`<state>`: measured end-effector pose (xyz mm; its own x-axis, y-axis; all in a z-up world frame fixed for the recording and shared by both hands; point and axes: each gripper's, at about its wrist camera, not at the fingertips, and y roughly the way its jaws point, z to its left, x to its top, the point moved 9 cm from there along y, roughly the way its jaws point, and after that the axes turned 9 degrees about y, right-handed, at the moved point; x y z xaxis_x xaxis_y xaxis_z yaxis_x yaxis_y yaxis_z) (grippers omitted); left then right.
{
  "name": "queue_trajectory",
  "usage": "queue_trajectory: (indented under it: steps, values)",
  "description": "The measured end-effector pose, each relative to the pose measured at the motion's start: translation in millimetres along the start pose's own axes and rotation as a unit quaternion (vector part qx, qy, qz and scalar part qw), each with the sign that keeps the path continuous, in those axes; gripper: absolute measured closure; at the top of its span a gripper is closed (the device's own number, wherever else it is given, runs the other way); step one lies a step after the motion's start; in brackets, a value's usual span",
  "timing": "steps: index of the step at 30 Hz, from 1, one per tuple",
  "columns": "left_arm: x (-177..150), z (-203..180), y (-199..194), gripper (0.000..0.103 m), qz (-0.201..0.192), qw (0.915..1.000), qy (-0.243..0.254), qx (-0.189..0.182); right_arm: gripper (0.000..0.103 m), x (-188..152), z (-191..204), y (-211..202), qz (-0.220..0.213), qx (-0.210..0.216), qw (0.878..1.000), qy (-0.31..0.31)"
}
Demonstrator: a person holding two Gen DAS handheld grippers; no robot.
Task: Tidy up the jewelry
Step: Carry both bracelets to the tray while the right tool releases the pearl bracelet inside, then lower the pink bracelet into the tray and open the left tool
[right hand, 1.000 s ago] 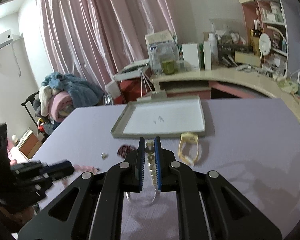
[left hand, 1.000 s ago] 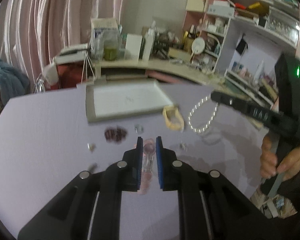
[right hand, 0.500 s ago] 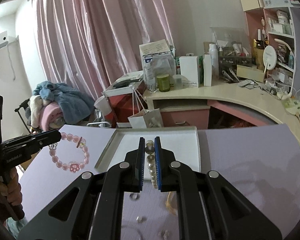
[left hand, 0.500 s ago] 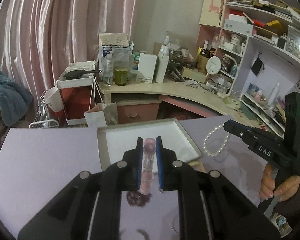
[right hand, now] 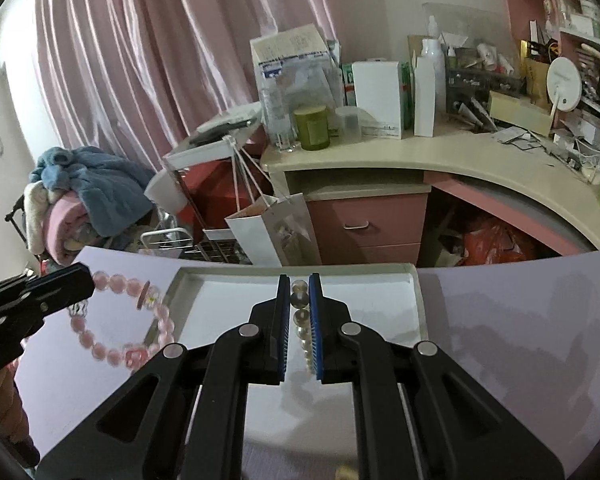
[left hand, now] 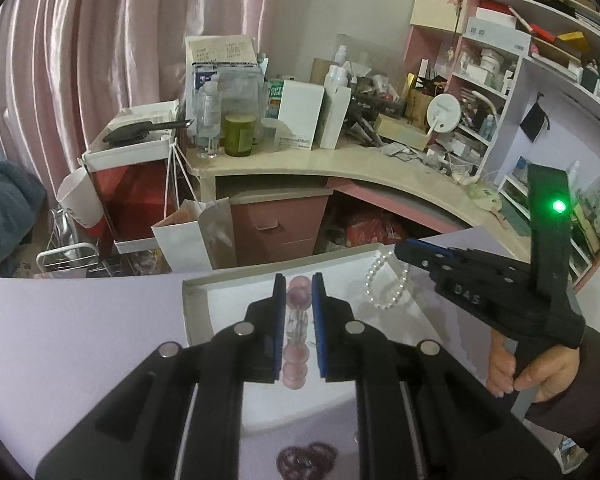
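My left gripper point(left hand: 299, 280) is shut on a pink bead bracelet point(left hand: 298, 300), which hangs over the near left part of the white tray point(left hand: 204, 292). In the right wrist view the same bracelet point(right hand: 118, 320) dangles from the left gripper point(right hand: 85, 278) by the tray's left rim point(right hand: 168, 292). My right gripper point(right hand: 299, 280) is shut on a white pearl bracelet point(right hand: 300, 300) above the tray. In the left wrist view the pearl bracelet point(left hand: 384, 284) hangs from the right gripper point(left hand: 400, 249) over the tray's right side.
A dark red bead bracelet point(left hand: 306, 460) lies on the lilac table point(left hand: 80, 340) in front of the tray. Behind the table stand a cluttered beige desk point(right hand: 440, 152), a white paper bag point(right hand: 276, 228), and shelves point(left hand: 520, 60).
Both grippers have lifted their bracelets off the table and carried them forward over the tray. The small items on the table have dropped out of view.
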<state>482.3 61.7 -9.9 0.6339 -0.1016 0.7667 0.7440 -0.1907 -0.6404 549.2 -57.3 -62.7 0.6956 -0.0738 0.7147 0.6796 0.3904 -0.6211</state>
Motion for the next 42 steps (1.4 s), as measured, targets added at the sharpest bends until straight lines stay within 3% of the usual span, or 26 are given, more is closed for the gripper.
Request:
queue_trajectory:
  steps: [4, 7, 24, 25, 27, 35, 42]
  values:
    - [-3.3, 7.6, 14.6, 0.090, 0.006, 1.0000, -0.005, 0.000, 0.089, -0.6, -5.2, 15.8, 0.013, 0.000, 1.000, 0.009]
    - [-5.5, 10.7, 21.8, 0.090, 0.010, 0.9999, -0.005, 0.000, 0.049, -4.9, -14.6, 10.7, 0.007, -0.012, 1.000, 0.020]
    - [-24.6, 17.3, 79.2, 0.089, 0.060, 0.9981, -0.013, 0.001, 0.048, -21.1, -60.5, -23.8, -0.003, -0.051, 0.996, 0.068]
    - [-25.4, 19.8, 81.5, 0.087, 0.063, 0.9979, -0.016, 0.005, 0.048, -22.6, -60.9, -25.7, -0.003, -0.053, 0.996, 0.067]
    - [-25.0, 23.8, 79.0, 0.066, 0.057, 0.9981, -0.023, 0.011, 0.048, -24.3, -60.7, -28.4, -0.005, -0.055, 0.996, 0.066]
    - [-34.5, 39.4, 11.6, 0.046, 0.009, 0.9979, -0.033, 0.055, 0.048, -37.5, -52.1, -63.4, -0.023, -0.059, 0.997, 0.049]
    - [-97.8, 39.3, -77.4, 0.027, -0.009, 0.9922, -0.051, 0.114, 0.048, -72.5, -39.2, -106.6, -0.030, -0.055, 0.998, 0.030]
